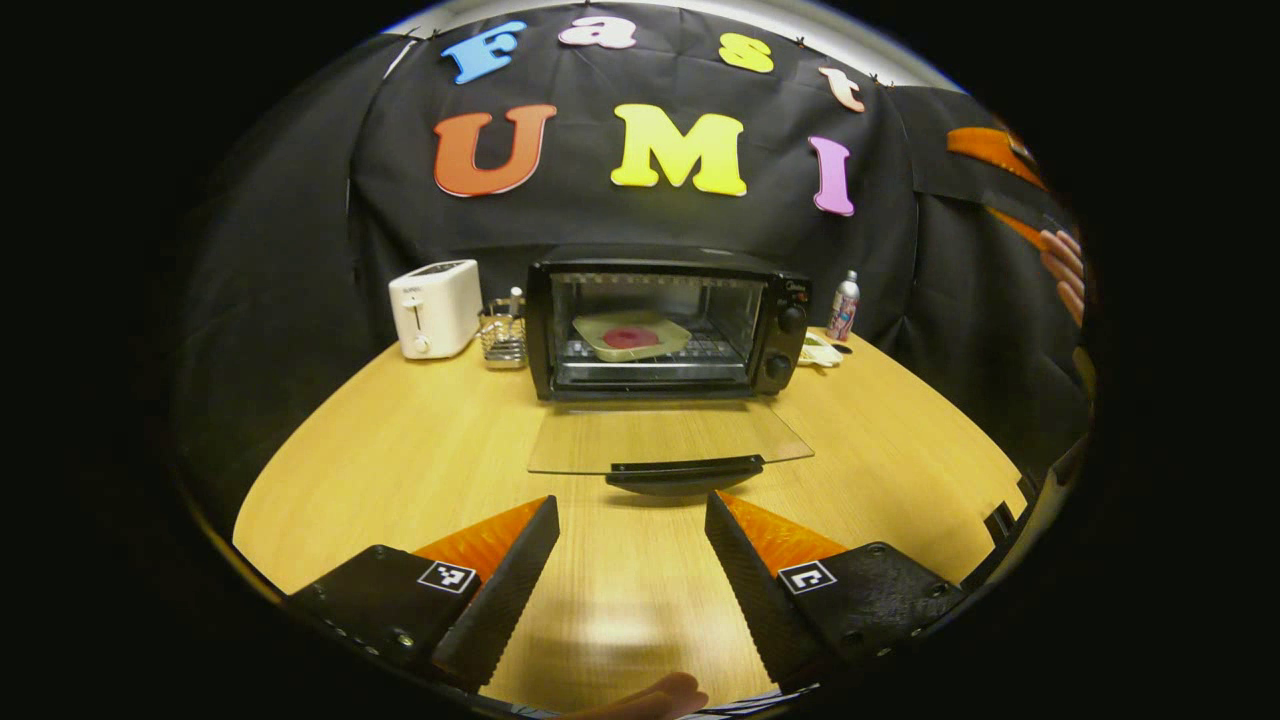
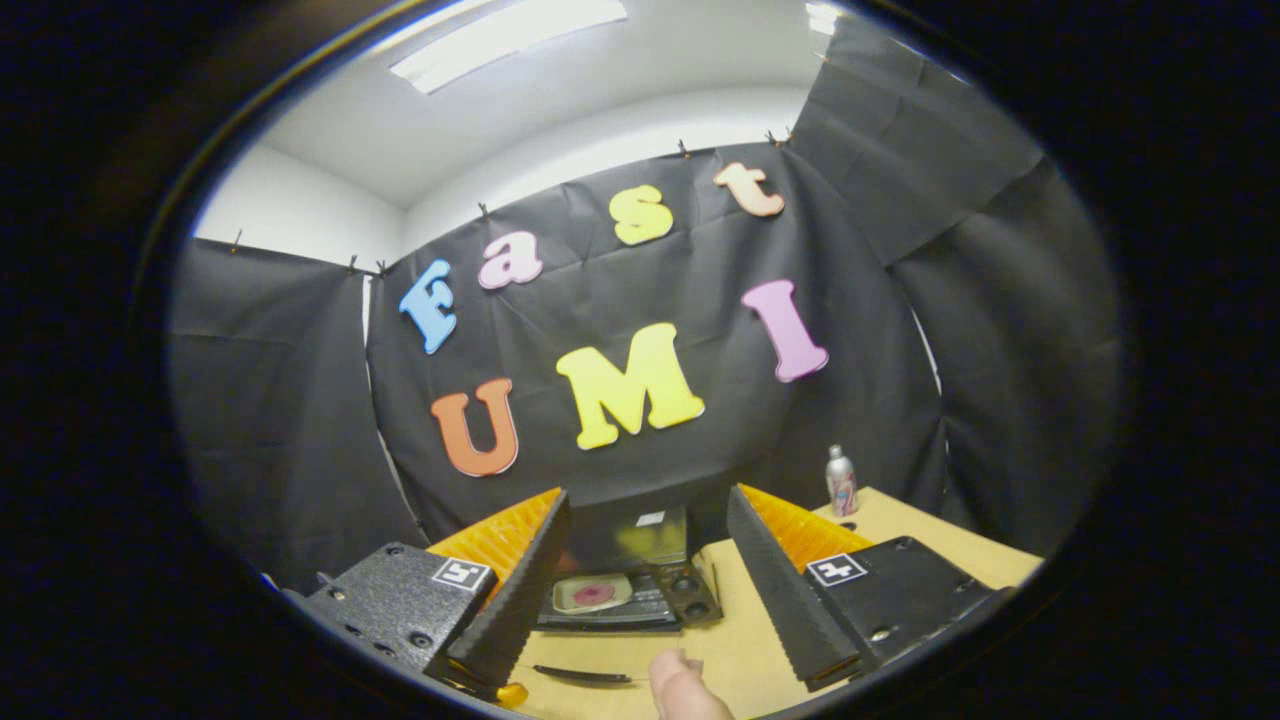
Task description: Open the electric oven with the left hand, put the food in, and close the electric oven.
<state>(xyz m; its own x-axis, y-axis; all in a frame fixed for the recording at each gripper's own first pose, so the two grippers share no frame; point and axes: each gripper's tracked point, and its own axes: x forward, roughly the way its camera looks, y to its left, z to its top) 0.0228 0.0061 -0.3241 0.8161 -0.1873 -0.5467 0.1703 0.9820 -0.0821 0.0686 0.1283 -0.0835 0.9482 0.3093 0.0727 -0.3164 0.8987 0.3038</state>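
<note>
Oven (image 1: 665,322) stands door-down on the wooden table (image 1: 400,460) against black cloth, both grippers' jaws released.

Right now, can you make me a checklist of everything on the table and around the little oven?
Surface: wooden table, bare in front.
Job's things: oven with glass door folded down flat; plate of food on the rack inside.
Clutter: toaster, wire holder, bottle, small dish beside the oven.
Grippers: left gripper open, holding nothing; right gripper open, raised above the oven.
Cables: nothing seen.
Surroundings: black cloth wall.
</note>
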